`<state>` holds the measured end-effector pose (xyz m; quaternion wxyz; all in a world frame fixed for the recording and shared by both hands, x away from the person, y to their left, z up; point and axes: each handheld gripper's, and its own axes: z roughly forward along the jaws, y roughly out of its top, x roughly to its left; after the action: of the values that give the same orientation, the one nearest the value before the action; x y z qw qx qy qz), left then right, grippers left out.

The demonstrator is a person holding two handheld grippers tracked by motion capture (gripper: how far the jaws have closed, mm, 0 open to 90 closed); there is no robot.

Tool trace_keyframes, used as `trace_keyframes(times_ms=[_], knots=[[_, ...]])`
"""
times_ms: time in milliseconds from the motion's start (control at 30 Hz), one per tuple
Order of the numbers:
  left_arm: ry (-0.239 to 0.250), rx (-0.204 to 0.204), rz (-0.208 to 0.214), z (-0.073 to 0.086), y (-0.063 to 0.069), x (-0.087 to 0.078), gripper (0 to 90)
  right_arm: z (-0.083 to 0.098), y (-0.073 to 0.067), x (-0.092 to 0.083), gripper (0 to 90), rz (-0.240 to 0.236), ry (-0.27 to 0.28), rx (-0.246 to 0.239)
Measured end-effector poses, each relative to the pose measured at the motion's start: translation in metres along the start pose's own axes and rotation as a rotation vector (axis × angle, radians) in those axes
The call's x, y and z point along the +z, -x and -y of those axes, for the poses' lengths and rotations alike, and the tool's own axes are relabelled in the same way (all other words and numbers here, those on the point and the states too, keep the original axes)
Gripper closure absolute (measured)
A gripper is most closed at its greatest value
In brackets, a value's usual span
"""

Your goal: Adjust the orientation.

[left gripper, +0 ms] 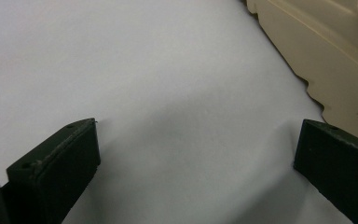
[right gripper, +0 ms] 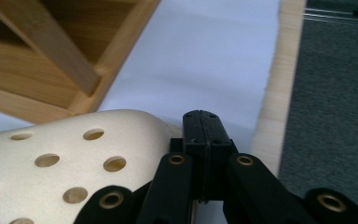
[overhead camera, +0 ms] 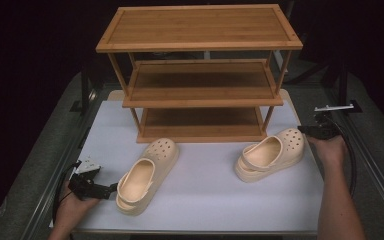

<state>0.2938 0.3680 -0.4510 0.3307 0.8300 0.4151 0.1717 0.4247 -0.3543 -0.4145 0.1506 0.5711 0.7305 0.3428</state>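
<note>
Near the front left corner of the white surface (overhead camera: 205, 195), the left gripper (overhead camera: 111, 190) sits low with its jaws wide open and nothing between them. It is just beside the heel of the left cream foam clog with holes on top (overhead camera: 145, 175). In the left gripper view, the clog's thick cream side (left gripper: 326, 60) is right next to one open jaw. I cannot tell if they touch.

A bit farther back, near the right edge of the surface, lies the right cream foam clog with holes (overhead camera: 270, 154). Its toe points toward the back right. The right gripper (overhead camera: 302, 129) is at that toe. Its jaws are pressed together, with nothing between them, as the right gripper view shows (right gripper: 204, 122). They are just beside the holey toe (right gripper: 60, 163).

At the back of the surface stands the three-level wooden shoe rack (overhead camera: 200, 75). All its shelves are bare.

I think the job is to put the clogs on the rack, and it is only starting. This looks like the reaching step. Next, the left jaws need to slide around the heel rim and squeeze it. The right jaws need to open first, then take hold of the other clog. After that, each clog must be lifted up and over to a shelf.
</note>
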Motion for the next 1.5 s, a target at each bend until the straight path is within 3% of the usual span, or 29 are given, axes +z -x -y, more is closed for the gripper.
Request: trace_keyframes(times_ms=[167, 300, 600, 1233, 1367, 1500], knots=[[0.000, 0.000, 0.000, 0.000, 0.000, 0.000, 0.0, 0.003, -0.015, 0.002, 89.6, -0.041, 0.000, -0.031], [0.000, 0.000, 0.000, 0.000, 0.000, 0.000, 0.0, 0.006, -0.029, 0.001, 89.6, -0.050, 0.004, -0.057], [-0.001, 0.000, 0.000, 0.000, 0.000, 0.000, 0.0, 0.017, -0.053, 0.000, 89.7, -0.080, 0.023, -0.067], [-0.001, 0.000, 0.001, 0.000, 0.000, 0.000, 0.0, 0.032, -0.112, 0.004, 89.7, -0.157, 0.039, -0.163], [-0.001, 0.000, 0.001, 0.000, 0.000, 0.000, 0.0, 0.033, -0.121, 0.005, 89.6, -0.163, 0.036, -0.174], [-0.001, 0.004, 0.000, 0.000, 0.000, 0.000, 0.0, 0.034, -0.122, 0.005, 89.6, -0.168, 0.039, -0.165]])
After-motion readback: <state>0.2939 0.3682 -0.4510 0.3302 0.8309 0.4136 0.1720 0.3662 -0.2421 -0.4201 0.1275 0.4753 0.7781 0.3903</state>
